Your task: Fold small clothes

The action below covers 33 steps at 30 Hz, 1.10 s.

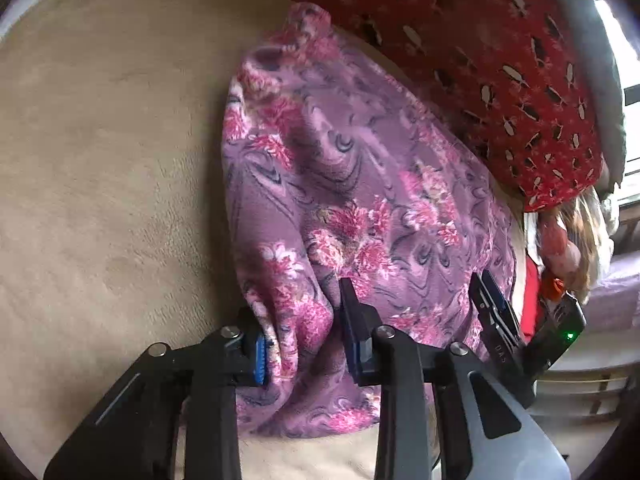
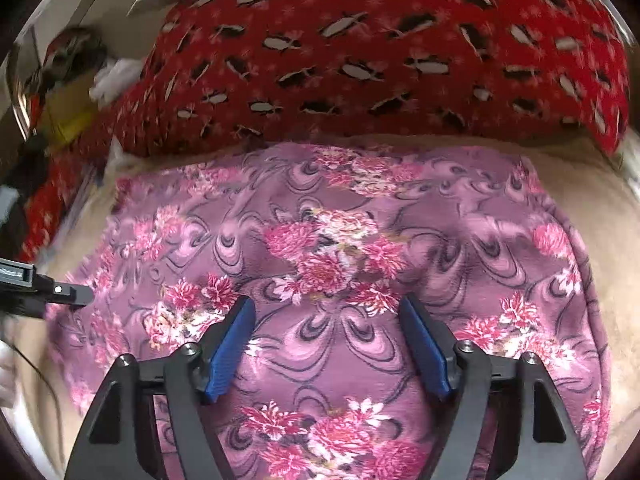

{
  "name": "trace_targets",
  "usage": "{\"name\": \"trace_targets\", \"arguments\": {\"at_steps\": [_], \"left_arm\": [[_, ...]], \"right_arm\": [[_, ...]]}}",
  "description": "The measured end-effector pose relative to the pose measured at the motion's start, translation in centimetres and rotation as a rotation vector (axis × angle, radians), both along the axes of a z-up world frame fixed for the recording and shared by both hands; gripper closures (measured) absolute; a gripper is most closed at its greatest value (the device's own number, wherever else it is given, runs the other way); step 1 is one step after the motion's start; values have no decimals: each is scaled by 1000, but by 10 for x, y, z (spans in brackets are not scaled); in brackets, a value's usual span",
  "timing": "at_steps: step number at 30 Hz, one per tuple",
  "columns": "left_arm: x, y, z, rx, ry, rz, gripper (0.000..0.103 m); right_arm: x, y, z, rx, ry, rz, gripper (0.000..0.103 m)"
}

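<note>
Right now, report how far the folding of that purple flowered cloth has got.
Done: the purple floral cloth lies spread on the beige surface, no finished fold visible. In hand: the left gripper pinches a bunched ridge at its edge; the right gripper hovers open over it. Left: the folding itself, and the red patterned cloth behind.

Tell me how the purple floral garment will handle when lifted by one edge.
The purple floral garment is probably floppy: it bunches into a ridge between the left gripper fingers. Its fleecy nap likely grips the blue pads rather than slipping. Probably light.
</note>
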State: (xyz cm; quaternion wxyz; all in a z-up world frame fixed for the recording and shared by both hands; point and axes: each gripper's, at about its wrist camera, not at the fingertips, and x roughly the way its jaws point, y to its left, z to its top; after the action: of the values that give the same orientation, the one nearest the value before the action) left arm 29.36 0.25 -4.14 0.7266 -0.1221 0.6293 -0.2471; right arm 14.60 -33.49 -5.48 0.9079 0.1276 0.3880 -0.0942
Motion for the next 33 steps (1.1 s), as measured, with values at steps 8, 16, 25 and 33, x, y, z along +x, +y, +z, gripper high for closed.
{"name": "trace_targets", "arguments": {"at_steps": [8, 16, 25, 33], "left_arm": [[-28, -22, 58, -143, -88, -26, 87], [-52, -55, 77, -196, -86, -1, 87], [-73, -92, 88, -206, -76, 5, 87], [-84, -150, 91, -190, -68, -40, 87]], "right_arm": [[-9, -7, 6, 49, 2, 3, 27], [-32, -14, 16, 80, 2, 16, 27], [-59, -34, 33, 37, -8, 22, 27], [-84, -63, 37, 63, -8, -7, 26]]}}
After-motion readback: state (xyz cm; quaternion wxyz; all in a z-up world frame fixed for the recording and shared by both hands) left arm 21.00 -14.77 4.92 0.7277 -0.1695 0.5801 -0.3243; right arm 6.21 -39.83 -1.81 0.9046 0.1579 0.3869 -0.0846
